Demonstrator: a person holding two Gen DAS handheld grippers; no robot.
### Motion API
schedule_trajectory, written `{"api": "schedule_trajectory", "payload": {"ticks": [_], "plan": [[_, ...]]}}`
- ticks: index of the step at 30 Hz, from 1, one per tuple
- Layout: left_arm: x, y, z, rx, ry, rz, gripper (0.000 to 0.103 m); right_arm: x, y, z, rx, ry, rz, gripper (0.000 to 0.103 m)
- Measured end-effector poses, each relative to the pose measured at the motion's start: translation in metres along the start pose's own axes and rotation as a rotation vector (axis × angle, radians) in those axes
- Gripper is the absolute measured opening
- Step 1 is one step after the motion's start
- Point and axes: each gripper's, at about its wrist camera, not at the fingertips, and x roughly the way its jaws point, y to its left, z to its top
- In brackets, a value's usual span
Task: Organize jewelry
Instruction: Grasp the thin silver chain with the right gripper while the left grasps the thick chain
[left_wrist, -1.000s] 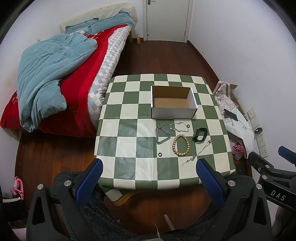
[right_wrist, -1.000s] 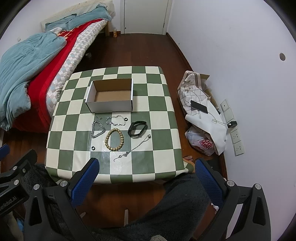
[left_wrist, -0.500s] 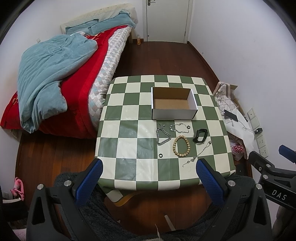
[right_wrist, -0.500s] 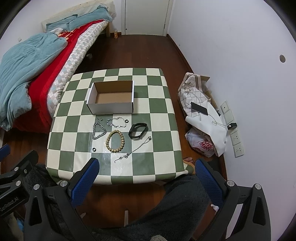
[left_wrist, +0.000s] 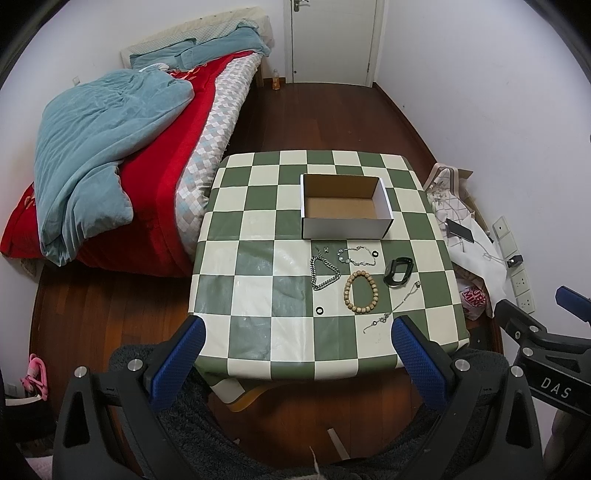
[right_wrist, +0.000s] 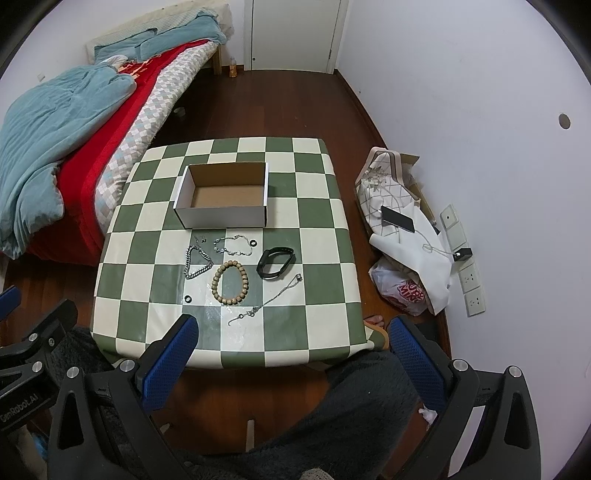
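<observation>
An empty white cardboard box (left_wrist: 345, 207) (right_wrist: 225, 197) stands open on the green-and-white checkered table (left_wrist: 255, 288) (right_wrist: 314, 258). In front of it lie a wooden bead bracelet (left_wrist: 361, 292) (right_wrist: 229, 277), a thick silver chain (left_wrist: 324, 272) (right_wrist: 197, 262), a thin silver bracelet (left_wrist: 356, 256) (right_wrist: 232, 246), a black band (left_wrist: 398, 271) (right_wrist: 275, 261), a thin chain (left_wrist: 393, 308) (right_wrist: 267, 301) and small black rings (left_wrist: 319, 310) (right_wrist: 188, 298). My left gripper (left_wrist: 295, 350) and right gripper (right_wrist: 291, 347) are both open and empty, held above the table's near edge.
A bed (left_wrist: 122, 162) with a red cover and a blue blanket stands left of the table. Bags, a phone (right_wrist: 397, 218) and a charger lie on the floor at the right wall. A closed door (left_wrist: 332, 37) is at the back. My dark-clothed lap (right_wrist: 332, 424) is below.
Both views have drawn back and risen slightly, so the table looks a little smaller. Nothing on the table has moved.
</observation>
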Motion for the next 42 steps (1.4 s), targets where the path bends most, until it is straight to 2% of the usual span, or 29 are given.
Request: {"api": "schedule_trajectory", "payload": {"ticks": [6, 9, 11, 16, 17, 21, 23, 25, 28, 31, 36, 39, 40, 42], "plan": [[-0.001, 0.000, 0.002, -0.002, -0.001, 0.002, 0.103, 0.000, 0.001, 0.001, 0.001, 0.001, 0.002, 0.103], [0.005, 0.000, 0.009, 0.007, -0.021, 0.034, 0.103, 0.000, 0.001, 0.001, 0.004, -0.001, 0.000, 0.103], [0.019, 0.003, 0.012, 0.016, -0.048, 0.083, 0.103, 0.002, -0.001, 0.005, 0.018, 0.000, 0.000, 0.103], [0.062, 0.008, 0.029, 0.053, -0.114, 0.269, 0.103, 0.035, -0.015, 0.011, 0.080, 0.019, 0.013, 0.103], [0.078, 0.007, 0.034, 0.070, -0.105, 0.310, 0.103, 0.047, -0.019, 0.011, 0.100, 0.028, 0.016, 0.103], [0.124, 0.007, 0.036, 0.125, -0.072, 0.394, 0.103, 0.105, -0.033, 0.009, 0.183, 0.076, 0.032, 0.103], [0.148, 0.007, 0.036, 0.155, -0.051, 0.425, 0.103, 0.139, -0.039, 0.009, 0.225, 0.112, 0.044, 0.099], [0.169, 0.004, 0.034, 0.187, -0.020, 0.449, 0.103, 0.170, -0.040, 0.005, 0.247, 0.148, 0.038, 0.088], [0.198, 0.001, 0.034, 0.219, 0.012, 0.483, 0.103, 0.221, -0.042, 0.000, 0.298, 0.216, 0.043, 0.079], [0.218, -0.003, 0.035, 0.244, 0.033, 0.508, 0.103, 0.260, -0.046, -0.007, 0.369, 0.245, 0.059, 0.075], [0.251, -0.007, 0.041, 0.256, 0.074, 0.518, 0.103, 0.298, -0.039, -0.013, 0.412, 0.230, 0.049, 0.074], [0.266, -0.008, 0.045, 0.245, 0.100, 0.503, 0.103, 0.317, -0.025, -0.012, 0.386, 0.233, 0.021, 0.061], [0.270, -0.008, 0.047, 0.239, 0.111, 0.492, 0.103, 0.319, -0.021, -0.012, 0.376, 0.214, -0.005, 0.051], [0.280, -0.009, 0.049, 0.216, 0.148, 0.453, 0.103, 0.321, -0.014, -0.011, 0.351, 0.167, -0.039, 0.045]]}}
